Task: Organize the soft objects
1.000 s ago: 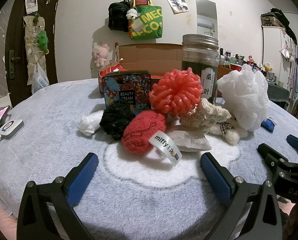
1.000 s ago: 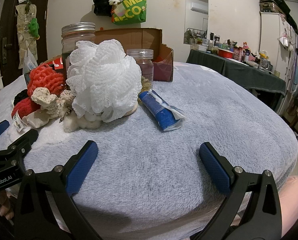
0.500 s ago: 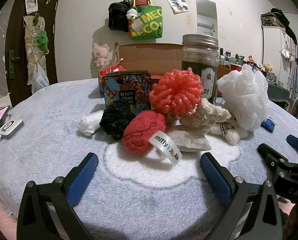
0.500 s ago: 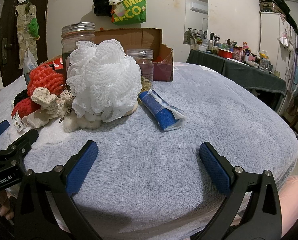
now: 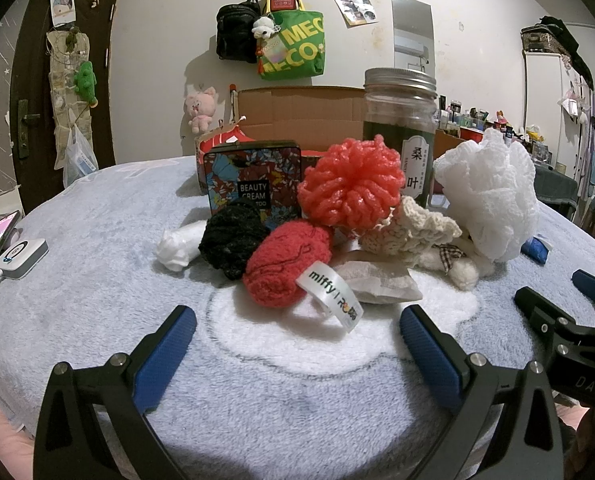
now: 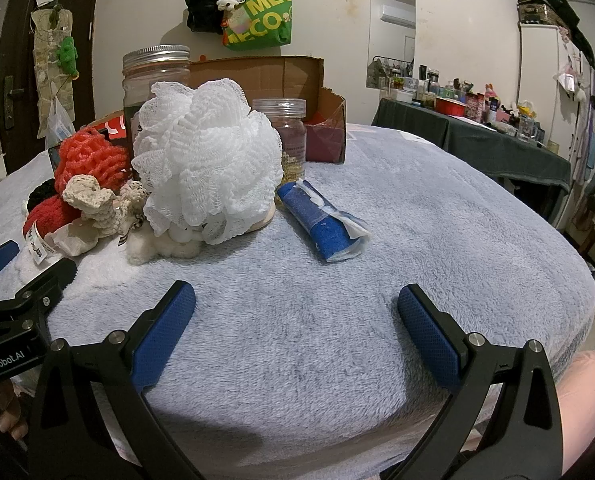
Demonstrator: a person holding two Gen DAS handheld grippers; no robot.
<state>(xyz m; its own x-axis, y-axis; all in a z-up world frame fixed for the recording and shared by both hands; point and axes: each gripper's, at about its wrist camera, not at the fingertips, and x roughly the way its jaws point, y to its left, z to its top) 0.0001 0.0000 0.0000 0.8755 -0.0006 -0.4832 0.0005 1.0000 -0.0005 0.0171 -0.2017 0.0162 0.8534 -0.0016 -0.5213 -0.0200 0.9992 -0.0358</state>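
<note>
Grey-blue fleece (image 5: 97, 300) covers the whole surface, with a cardboard box (image 5: 297, 116) at centre top of the left view. Soft things sit heaped mid-frame: red yarn ball (image 5: 287, 266), black puff (image 5: 233, 238), coral pompom (image 5: 351, 180), cream crochet (image 5: 407, 232) and white loofah (image 5: 489, 200), crowded against a tin (image 5: 253, 178) and jar (image 5: 399, 132). A blue roll (image 6: 321, 220) lies apart, right of the loofah in the right view. Left gripper (image 5: 297, 338) and right gripper (image 6: 295, 316) both hover spread wide, holding nothing. Sorting looks unstarted; the next move likely calls for closing on the nearest item, the yarn ball, without dragging its neighbours.
</note>
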